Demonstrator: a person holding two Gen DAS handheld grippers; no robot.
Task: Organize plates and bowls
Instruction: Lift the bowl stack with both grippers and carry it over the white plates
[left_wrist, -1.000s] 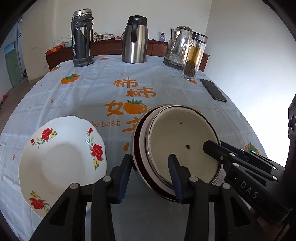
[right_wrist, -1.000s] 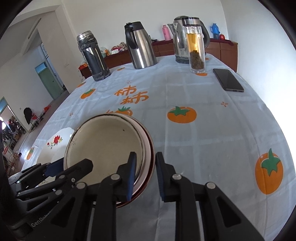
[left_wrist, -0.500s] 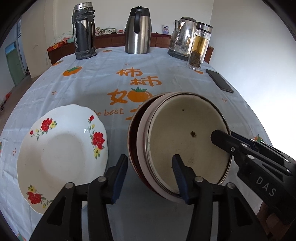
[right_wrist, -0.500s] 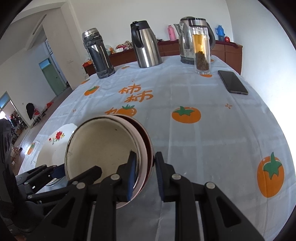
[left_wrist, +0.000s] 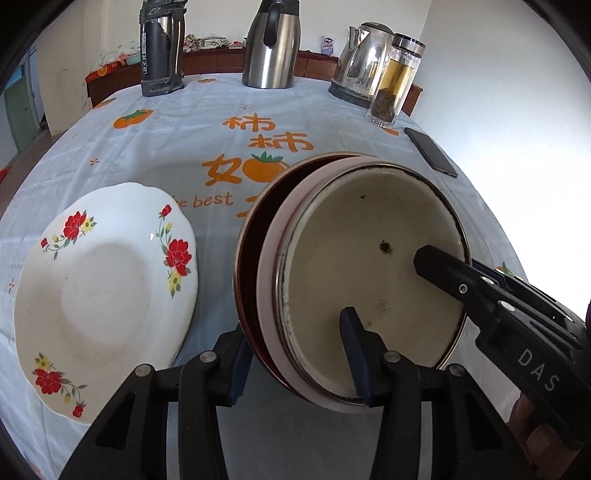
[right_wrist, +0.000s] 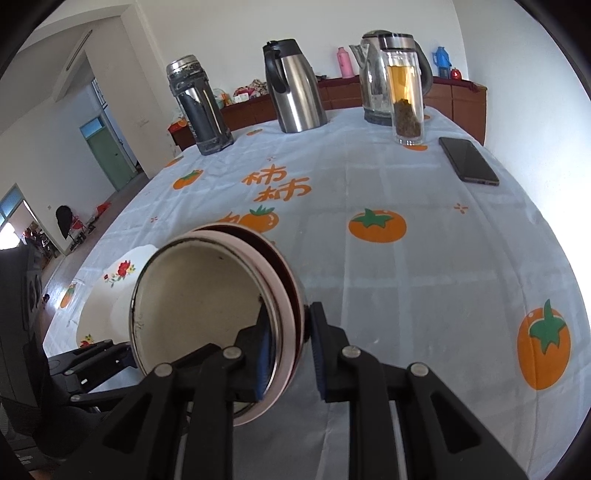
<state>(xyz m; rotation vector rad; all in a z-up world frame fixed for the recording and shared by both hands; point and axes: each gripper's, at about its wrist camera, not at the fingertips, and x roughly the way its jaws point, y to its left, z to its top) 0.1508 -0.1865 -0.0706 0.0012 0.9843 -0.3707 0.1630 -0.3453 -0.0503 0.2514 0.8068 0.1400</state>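
Note:
Three nested bowls (left_wrist: 369, 266), cream enamel inside pink inside dark red, are held tilted above the tablecloth. My right gripper (right_wrist: 290, 314) is shut on the stack's (right_wrist: 199, 295) right rim, one finger inside and one outside. My left gripper (left_wrist: 295, 343) straddles the near-left rim: one finger is behind the dark red wall and the other over the cream floor. Its jaws are closing, with a gap still showing at the inner pad. A white plate with red flowers (left_wrist: 103, 284) lies flat to the left, partly hidden behind the bowls in the right wrist view (right_wrist: 122, 273).
Along the far edge stand a dark thermos (left_wrist: 160, 48), a steel carafe (left_wrist: 271, 44), an electric kettle (left_wrist: 362, 59) and a glass tea bottle (left_wrist: 395, 81). A black phone (left_wrist: 430, 151) lies at the right. The persimmon-print tablecloth (right_wrist: 406, 280) lies bare to the right of the bowls.
My left gripper's jaws widened around the stack's rim, then came in a little. The stack tipped slightly more upright. The right gripper kept its hold.

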